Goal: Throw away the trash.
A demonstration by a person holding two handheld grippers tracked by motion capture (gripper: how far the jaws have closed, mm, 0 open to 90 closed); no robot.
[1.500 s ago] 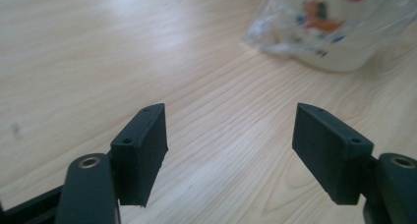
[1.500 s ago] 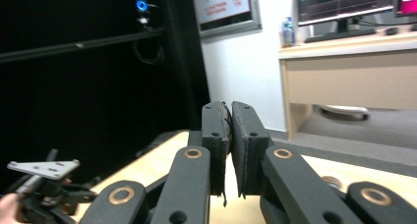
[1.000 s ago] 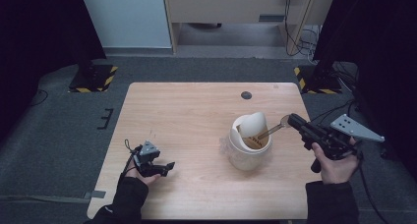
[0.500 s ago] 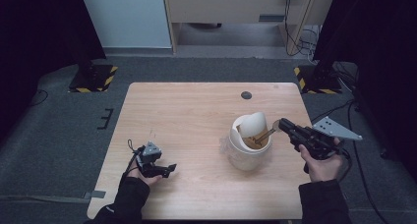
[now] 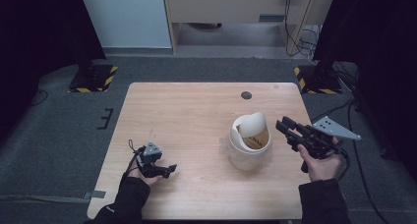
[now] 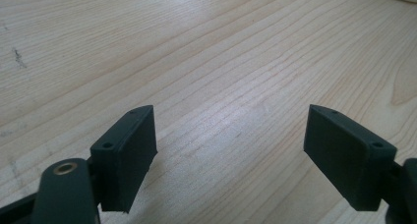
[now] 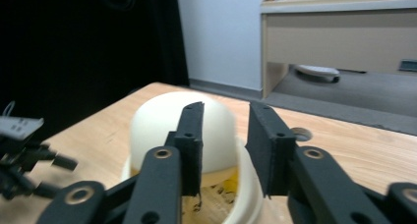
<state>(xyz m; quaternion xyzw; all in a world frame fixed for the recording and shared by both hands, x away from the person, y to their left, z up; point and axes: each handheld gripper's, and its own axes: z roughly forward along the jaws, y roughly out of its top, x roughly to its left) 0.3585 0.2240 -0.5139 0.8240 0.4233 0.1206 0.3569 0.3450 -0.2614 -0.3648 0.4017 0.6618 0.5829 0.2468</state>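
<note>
Thing in hand: small cream plastic tabletop bin with a domed swing lid (image 5: 250, 144), lid tipped open, something yellow-brown inside
Where it stands: upright on the pale wooden counter (image 5: 192, 111), right of the middle, just in front of the right gripper (image 5: 286, 129)
Right gripper: fingers (image 7: 193, 135) have just been opening, now parted a little with nothing between them, aimed at the dome, not touching it
Left gripper (image 5: 169, 170): rests low on the counter well apart from the bin, fingers (image 6: 129, 148) spread wide and empty
Handling: likely light, stiff, thin-walled; smooth and rather slippery; the lid pivots, so it gives under a push
Where to hold: the fixed rim or body wall, not the dome
Writing: dark lettering inside the lid opening, too small to read
</note>
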